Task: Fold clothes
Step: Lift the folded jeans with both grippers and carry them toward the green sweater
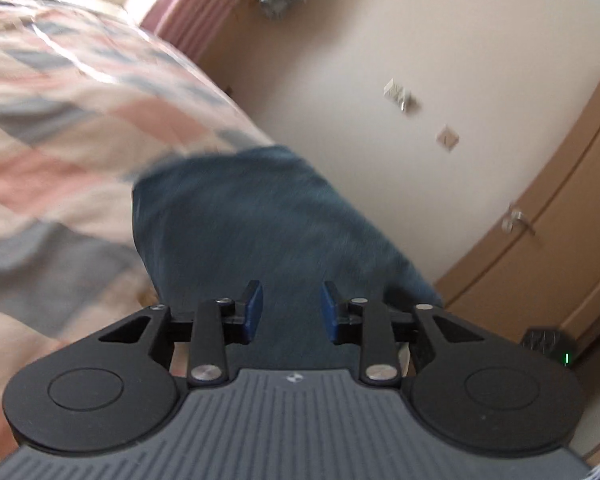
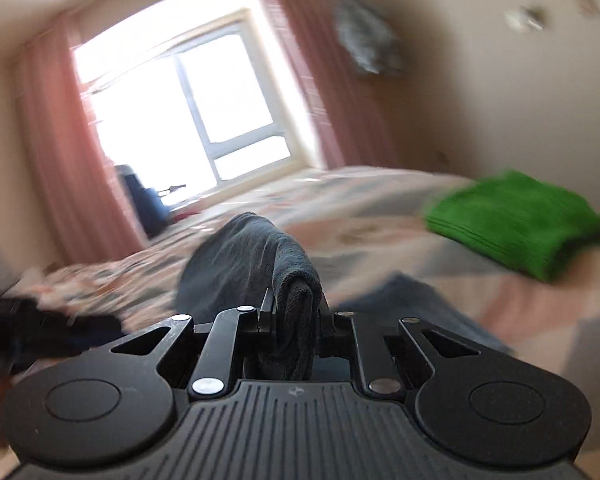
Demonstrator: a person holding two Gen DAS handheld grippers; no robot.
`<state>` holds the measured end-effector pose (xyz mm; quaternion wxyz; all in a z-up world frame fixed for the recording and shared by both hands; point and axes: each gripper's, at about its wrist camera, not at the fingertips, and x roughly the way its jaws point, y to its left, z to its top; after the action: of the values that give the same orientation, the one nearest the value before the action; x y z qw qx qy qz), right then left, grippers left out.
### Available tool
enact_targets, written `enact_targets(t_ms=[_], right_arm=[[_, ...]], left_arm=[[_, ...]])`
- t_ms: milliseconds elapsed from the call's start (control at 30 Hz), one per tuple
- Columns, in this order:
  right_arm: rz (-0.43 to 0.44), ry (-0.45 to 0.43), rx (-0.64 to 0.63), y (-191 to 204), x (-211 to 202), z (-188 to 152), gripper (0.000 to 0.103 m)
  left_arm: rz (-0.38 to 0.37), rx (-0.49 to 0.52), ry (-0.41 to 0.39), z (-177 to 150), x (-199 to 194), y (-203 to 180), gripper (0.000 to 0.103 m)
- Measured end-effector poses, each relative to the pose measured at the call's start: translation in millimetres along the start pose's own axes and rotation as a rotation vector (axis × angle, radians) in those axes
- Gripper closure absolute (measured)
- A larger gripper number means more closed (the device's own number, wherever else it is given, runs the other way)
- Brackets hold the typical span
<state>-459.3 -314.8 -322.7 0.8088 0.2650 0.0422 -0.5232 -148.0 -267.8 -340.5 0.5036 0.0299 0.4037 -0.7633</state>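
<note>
A dark blue-grey cloth (image 1: 256,220) lies on the patchwork bedspread (image 1: 60,128), right in front of my left gripper (image 1: 291,312). That gripper is open, its blue pads (image 1: 253,311) apart with nothing between them. In the right wrist view my right gripper (image 2: 294,316) is shut on a bunched fold of the same dark cloth (image 2: 252,256), which rises in a hump ahead of the fingers. A folded green towel (image 2: 516,220) rests on the bed at the right. Both views are blurred by motion.
Pink curtains (image 2: 60,152) frame a bright window (image 2: 188,100) beyond the bed. A wooden door (image 1: 548,248) and a cream wall with switches (image 1: 400,96) stand past the bed's edge. A dark chair (image 2: 144,200) sits by the window. A garment (image 2: 364,40) hangs on the wall.
</note>
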Motion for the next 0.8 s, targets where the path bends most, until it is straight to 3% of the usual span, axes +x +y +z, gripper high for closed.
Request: enact_targets(t_ms=[100, 133, 267, 400, 600, 767, 800], right_arm=[[-0.125, 0.111, 0.101, -52.0, 26.9, -24.1, 0.089], [-0.124, 0.126, 0.128, -60.2, 30.2, -32.5, 0.089], [-0.092, 0.044, 0.074, -43.1, 12.9, -32.6, 0.089], [-0.070, -0.037, 0.056, -37.1, -4.3, -13.7, 0.089], [-0.157, 0.010, 0.191, -83.8, 11.5, -35.2, 0.090], [-0.193, -0.094, 0.162, -69.8, -5.0, -33.6, 0.090], [-0.205, -0.082, 0.153, -69.1, -2.7, -32.0, 0.090]], left_arm=[[0.077, 0.022, 0.097, -21.6, 50.3, -0.9, 0.078], [0.101, 0.032, 0.120, -28.9, 60.4, -0.6, 0.078], [0.139, 0.092, 0.105, -34.7, 61.4, -3.8, 0.076], [0.152, 0.086, 0.089, -24.7, 57.7, -5.4, 0.077], [0.166, 0.145, 0.118, -29.8, 75.8, -17.9, 0.076], [0.181, 0.218, 0.094, -26.8, 69.3, -25.7, 0.076], [0.196, 0.236, 0.084, -24.9, 68.6, -26.2, 0.076]])
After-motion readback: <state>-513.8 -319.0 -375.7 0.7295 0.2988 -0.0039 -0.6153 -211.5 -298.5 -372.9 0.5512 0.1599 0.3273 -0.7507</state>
